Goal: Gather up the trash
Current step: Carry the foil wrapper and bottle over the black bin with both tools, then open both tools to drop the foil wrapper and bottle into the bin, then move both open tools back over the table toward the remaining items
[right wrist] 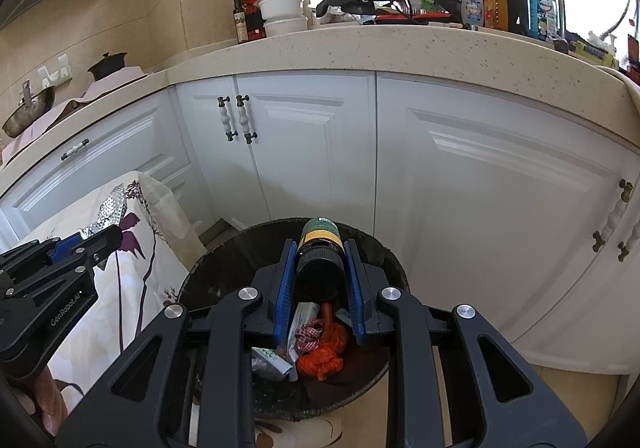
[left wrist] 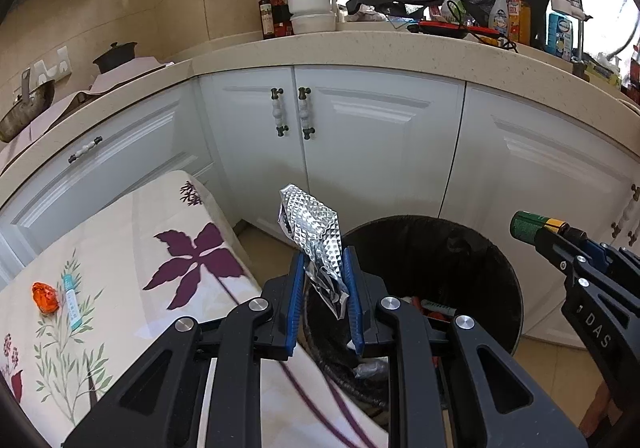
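Already both claws are loaded, so the step in hand looks like the drop into the bin. The left claw [left wrist: 325,288] is clamped on a crumpled silver foil wrapper [left wrist: 310,226], which sticks up from between the blue pads and sits at the near-left rim of the black trash bin [left wrist: 516,288], beside the edge of the floral-clothed table [left wrist: 120,248]. The right claw [right wrist: 319,280] is clamped on a dark bottle [right wrist: 320,248] with a green and yellow label, held cap-end toward the camera, directly over the bin's mouth.

The next move probably calls for carrying the wrapper a little further over the opening, then parting each pair of jaws so both pieces fall clear of the rim.

The foil is embossed in small diamonds, creased and light, so it may cling or drift. More trash lies on the table: an orange wrapper [left wrist: 45,298] and a small teal-and-white packet [left wrist: 72,302].
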{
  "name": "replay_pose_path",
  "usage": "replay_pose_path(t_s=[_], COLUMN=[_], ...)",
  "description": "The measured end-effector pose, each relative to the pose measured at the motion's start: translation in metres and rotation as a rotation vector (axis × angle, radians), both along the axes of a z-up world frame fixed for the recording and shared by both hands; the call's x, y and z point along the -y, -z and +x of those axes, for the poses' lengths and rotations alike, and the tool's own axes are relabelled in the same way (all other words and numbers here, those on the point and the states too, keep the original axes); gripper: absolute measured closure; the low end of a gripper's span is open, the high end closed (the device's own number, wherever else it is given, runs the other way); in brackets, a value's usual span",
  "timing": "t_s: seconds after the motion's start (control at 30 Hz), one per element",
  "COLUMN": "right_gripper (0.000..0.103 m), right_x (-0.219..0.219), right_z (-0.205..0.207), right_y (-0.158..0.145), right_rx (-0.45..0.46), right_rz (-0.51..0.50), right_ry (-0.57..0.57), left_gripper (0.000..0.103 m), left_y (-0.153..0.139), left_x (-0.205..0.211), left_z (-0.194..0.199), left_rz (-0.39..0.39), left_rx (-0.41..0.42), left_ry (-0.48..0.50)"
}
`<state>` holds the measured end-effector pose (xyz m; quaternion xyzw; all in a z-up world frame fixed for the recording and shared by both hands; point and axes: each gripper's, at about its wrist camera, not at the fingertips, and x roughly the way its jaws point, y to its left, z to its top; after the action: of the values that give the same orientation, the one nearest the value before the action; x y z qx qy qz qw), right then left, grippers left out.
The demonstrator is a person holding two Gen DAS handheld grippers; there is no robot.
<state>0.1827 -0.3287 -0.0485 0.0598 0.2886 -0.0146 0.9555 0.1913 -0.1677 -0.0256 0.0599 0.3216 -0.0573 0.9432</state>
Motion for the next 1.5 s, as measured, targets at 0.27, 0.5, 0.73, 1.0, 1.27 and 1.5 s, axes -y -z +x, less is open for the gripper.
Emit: replay_pose_path(t_s=[0.27, 0.5, 0.73, 1.0, 1.27, 1.5], right_gripper=[0.054, 0.049, 0.046, 0.041, 0.038, 0.038], right_x=[0.001, -0.004, -0.014, -0.042, -0.096, -0.167], right_z=[0.006, 0.001, -0.003, -0.004, 0.001, 0.007], right_y=[0.006, 0.002, -0.004, -0.01, -0.016, -0.017], right_rx=[0.008, 0.017, 0.032, 0.044, 0.05, 0.032], right_rz=[0.0, -0.011, -0.016, -0.007, 0.008, 0.016], right_ry=[0.04, 0.046, 0.043, 0.002, -0.105, -0.252], left_gripper=[0.053, 0.042, 0.031, 0.027, 0.022, 0.021], left_y=[0.005, 0.001, -0.01, -0.016, -0.011, 0.0], left_x=[-0.001, -0.01, -0.027, -0.067, -0.143, -0.221], left_z=[0.008, 0.005, -0.004, -0.016, -0.038, -0.063], left_rz=[-0.01, -0.032, -0.034, -0.02, 0.008, 0.019], left_rx=[-0.003, 0.007, 0.039, 0.059, 0.058, 0.035], left_ry=[-0.012, -0.026, -0.052, -0.13, -0.288, -0.452])
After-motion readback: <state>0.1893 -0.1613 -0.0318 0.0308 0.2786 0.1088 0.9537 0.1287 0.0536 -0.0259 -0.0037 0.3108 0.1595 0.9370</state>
